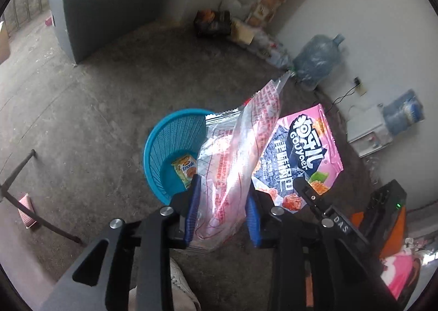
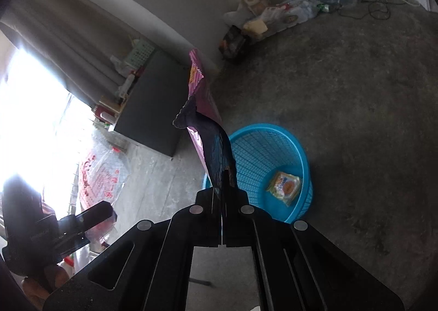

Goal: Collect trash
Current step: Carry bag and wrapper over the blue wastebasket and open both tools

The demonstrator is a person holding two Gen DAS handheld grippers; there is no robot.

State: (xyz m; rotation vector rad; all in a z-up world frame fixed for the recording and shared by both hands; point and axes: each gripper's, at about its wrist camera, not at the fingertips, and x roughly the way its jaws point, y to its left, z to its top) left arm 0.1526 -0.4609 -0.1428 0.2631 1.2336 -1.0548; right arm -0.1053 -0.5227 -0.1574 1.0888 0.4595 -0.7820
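**Two wrappers held over the blue basket**

The left claw (image 1: 223,201) pinches a crinkled clear plastic wrapper (image 1: 238,152) printed with red text; its blue-padded fingers (image 1: 193,207) press the film from both sides, and the wrapper bulges up and forward between them. The right claw (image 2: 223,182) has its black jaws pressed together on the lower edge of a pink snack bag (image 1: 303,147), glossy foil with a zigzag cut rim. From the right wrist view the bag (image 2: 208,130) stands edge-on, its dark inner side curling above the jaws.

Both wrappers hang above or just beside a round blue basket (image 1: 167,141) of slatted plastic, standing on a rough grey concrete floor (image 1: 95,105). Inside the basket (image 2: 273,141) lies one small yellow-green packet (image 2: 284,185), flat on the bottom.

Counted: two claws, two held wrappers, one basket, one packet in it.

Along the white wall stand two large blue water bottles, one (image 1: 317,59) wrapped in plastic film, another (image 1: 402,111) beside a white box. A grey cabinet (image 1: 109,10) sits well apart from the basket, with loose clutter (image 1: 213,22) in the corner.
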